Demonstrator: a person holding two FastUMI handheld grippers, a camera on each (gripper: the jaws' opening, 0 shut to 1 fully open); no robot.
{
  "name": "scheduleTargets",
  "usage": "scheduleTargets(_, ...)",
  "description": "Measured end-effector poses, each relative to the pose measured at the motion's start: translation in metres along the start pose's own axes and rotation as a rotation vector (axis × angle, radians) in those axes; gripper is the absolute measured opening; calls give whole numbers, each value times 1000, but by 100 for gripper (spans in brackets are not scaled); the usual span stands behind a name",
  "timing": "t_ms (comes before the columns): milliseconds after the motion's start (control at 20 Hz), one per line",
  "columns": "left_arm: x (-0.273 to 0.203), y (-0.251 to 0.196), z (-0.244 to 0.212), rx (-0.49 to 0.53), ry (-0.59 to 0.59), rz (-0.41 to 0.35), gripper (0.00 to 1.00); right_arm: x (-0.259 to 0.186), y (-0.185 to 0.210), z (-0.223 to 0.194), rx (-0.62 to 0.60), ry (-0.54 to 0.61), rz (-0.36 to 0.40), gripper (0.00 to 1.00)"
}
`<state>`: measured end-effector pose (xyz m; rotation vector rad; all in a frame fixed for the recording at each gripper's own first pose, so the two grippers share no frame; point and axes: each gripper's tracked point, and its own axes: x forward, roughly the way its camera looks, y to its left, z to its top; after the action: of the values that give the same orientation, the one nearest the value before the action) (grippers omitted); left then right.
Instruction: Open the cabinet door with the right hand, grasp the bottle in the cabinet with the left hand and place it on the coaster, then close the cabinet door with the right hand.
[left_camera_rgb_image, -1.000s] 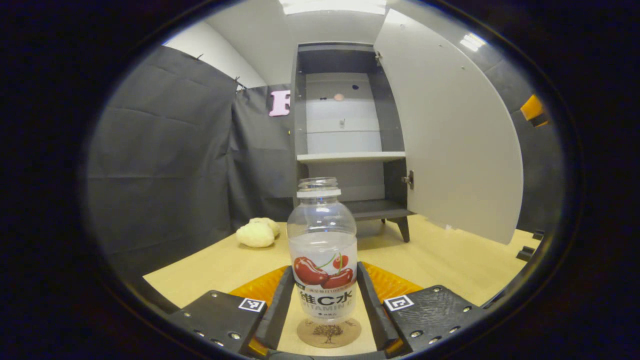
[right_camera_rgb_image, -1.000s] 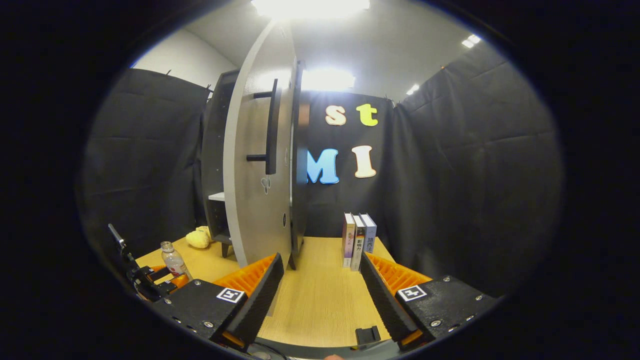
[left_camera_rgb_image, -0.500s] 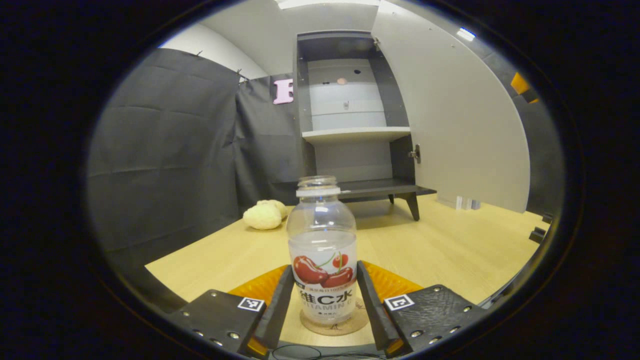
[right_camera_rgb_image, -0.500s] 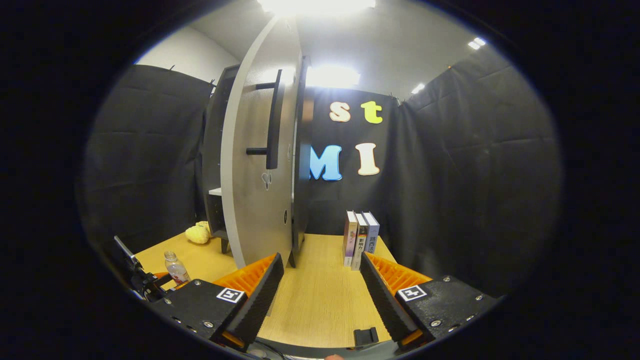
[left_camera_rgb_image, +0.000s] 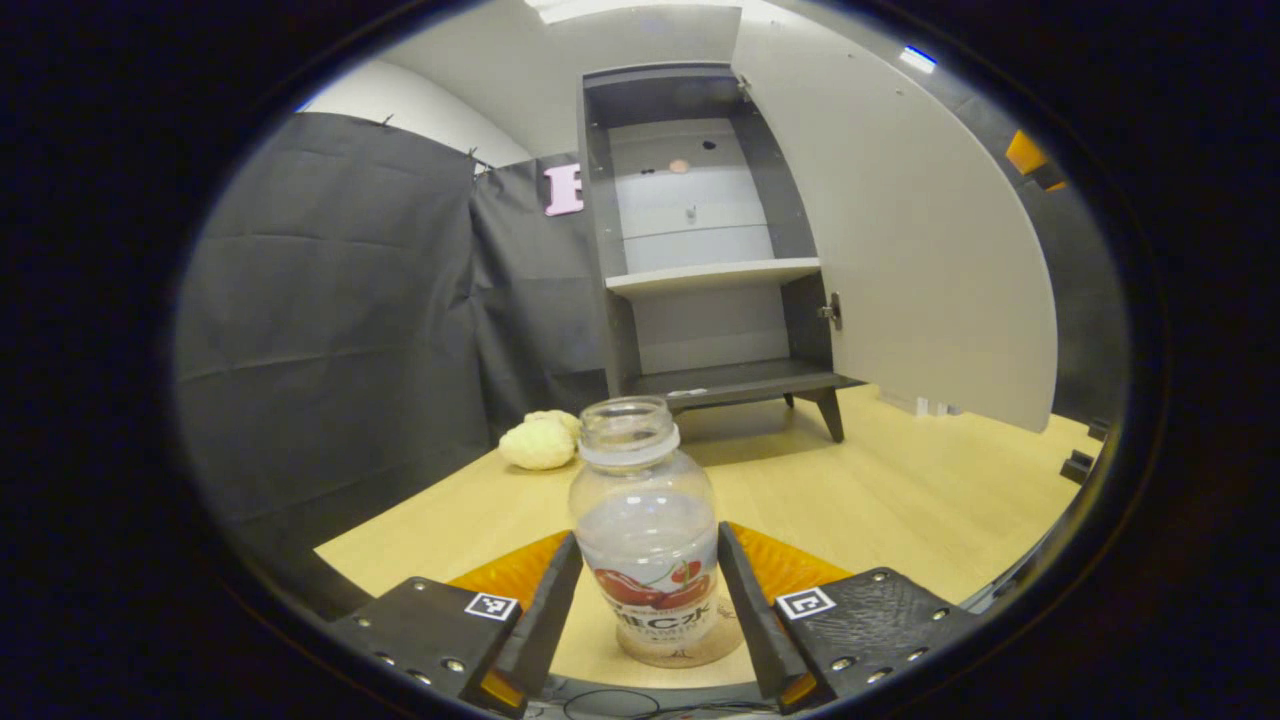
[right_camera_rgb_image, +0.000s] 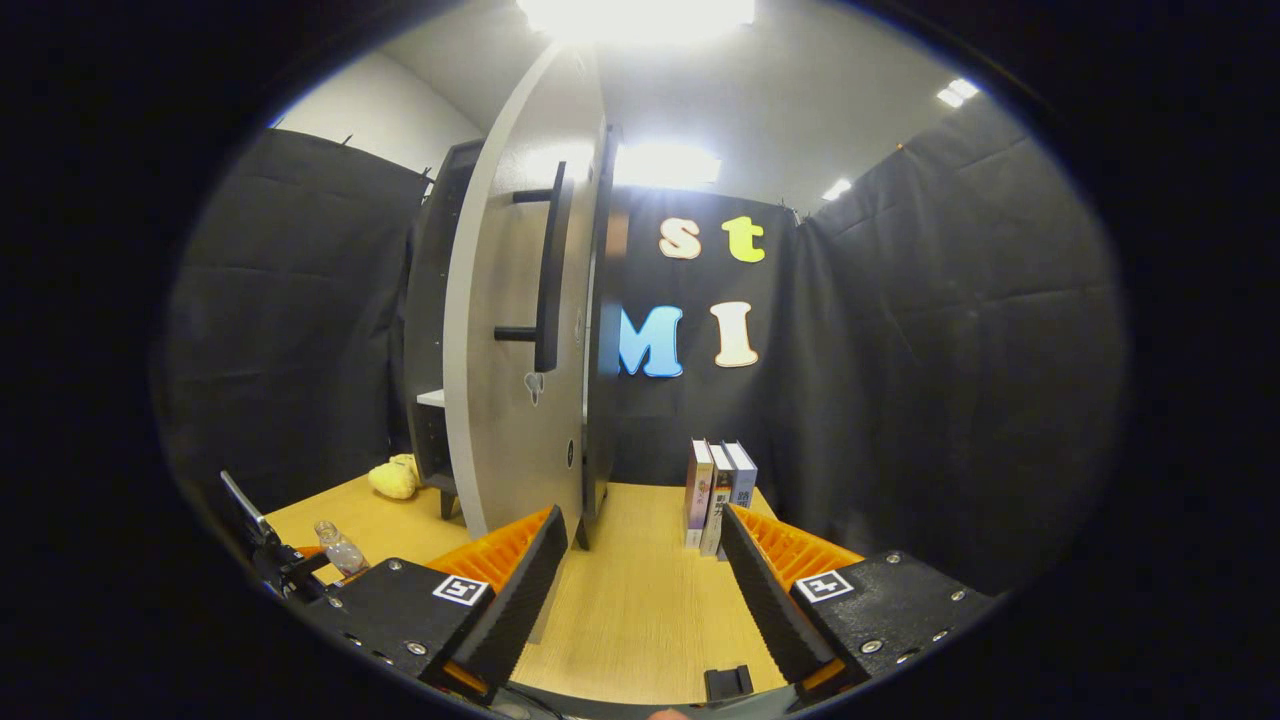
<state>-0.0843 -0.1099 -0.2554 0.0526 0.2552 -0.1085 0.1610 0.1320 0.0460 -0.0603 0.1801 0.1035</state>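
Wooden table (left_camera_rgb_image: 900, 500): bottle (left_camera_rgb_image: 648, 540) apparently on coaster, cabinet door (left_camera_rgb_image: 900, 230) open.

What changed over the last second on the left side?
The bottle came down between the left tool's fingers and now sits on the coaster, its base covering most of it. Whether the fingers press on it can't be told. Unchanged: cabinet door open, right tool open and idle, books in place.

The left gripper view is sitting low and close behind the bottle (left_camera_rgb_image: 648, 540), facing the open cabinet (left_camera_rgb_image: 700, 240). The right gripper view is looking along the cabinet door (right_camera_rgb_image: 510, 330) toward the books (right_camera_rgb_image: 718, 490); both are sharing the wooden table (left_camera_rgb_image: 900, 500).
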Motion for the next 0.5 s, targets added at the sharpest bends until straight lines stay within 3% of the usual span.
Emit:
scheduleTargets(150, -13, 3, 22, 14, -2, 5, 73, 5, 2, 12, 43, -49, -6, 95)
scheduleTargets(250, -27, 4, 40, 0, -4, -2, 83, 9, -3, 20, 64, -84, -34, 95)
scheduleTargets(500, -58, 20, 104, -58, -28, -1, 83, 13, -9, 35, 147, -120, -113, 95)
